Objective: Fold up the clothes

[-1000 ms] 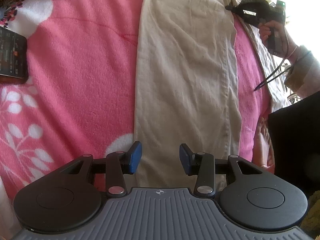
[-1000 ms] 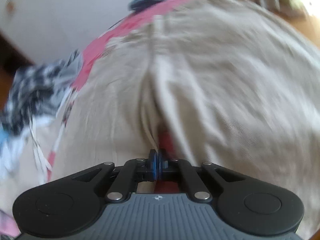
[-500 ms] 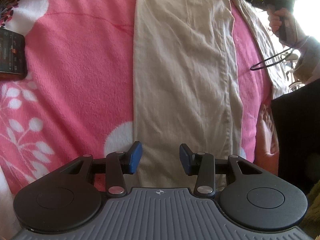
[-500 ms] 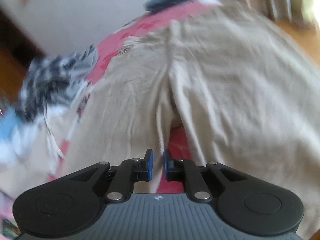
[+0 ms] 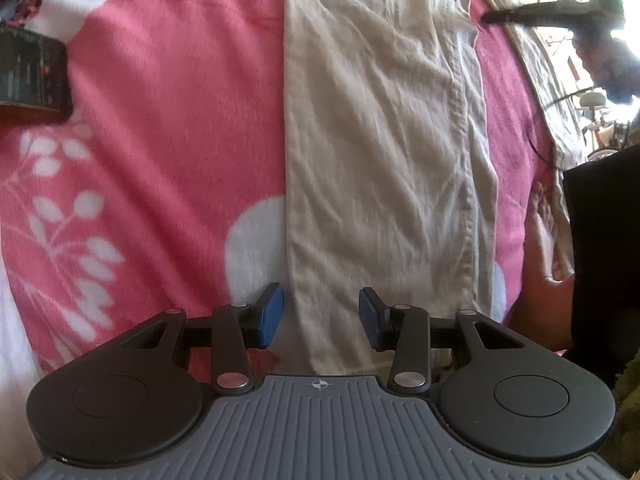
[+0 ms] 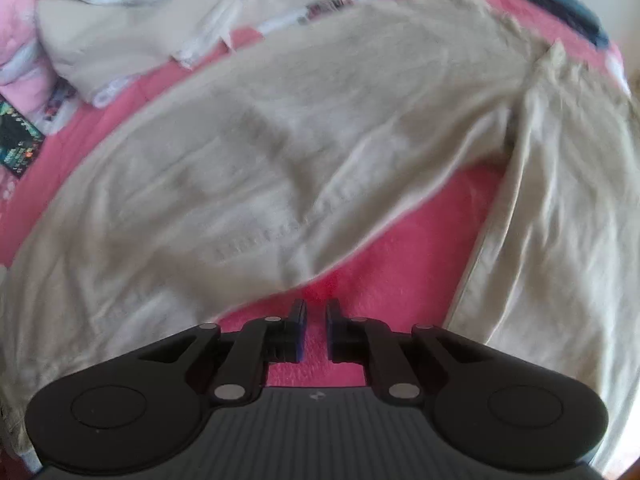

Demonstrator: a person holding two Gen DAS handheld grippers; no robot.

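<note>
Beige trousers (image 5: 380,140) lie spread on a pink blanket. In the left wrist view one leg runs straight away from my left gripper (image 5: 320,314), which stands open with its blue pads either side of the leg's hem. In the right wrist view the two legs (image 6: 280,168) spread apart in a V. My right gripper (image 6: 316,320) hovers over the pink gap between them, its jaws slightly parted and holding nothing. The right gripper (image 5: 560,8) also shows at the far right of the left wrist view.
The pink blanket (image 5: 168,120) has white flower prints. A dark phone (image 5: 32,76) lies at the left. A second beige garment (image 6: 132,36) and other clothes are piled beyond the trousers. A bare foot (image 5: 544,224) and dark clothing (image 5: 604,248) stand at the right.
My right gripper was shut on the trousers near the crotch; it let go, its jaws parted, and it swung so the legs now spread before it. My left gripper edged slightly left.
</note>
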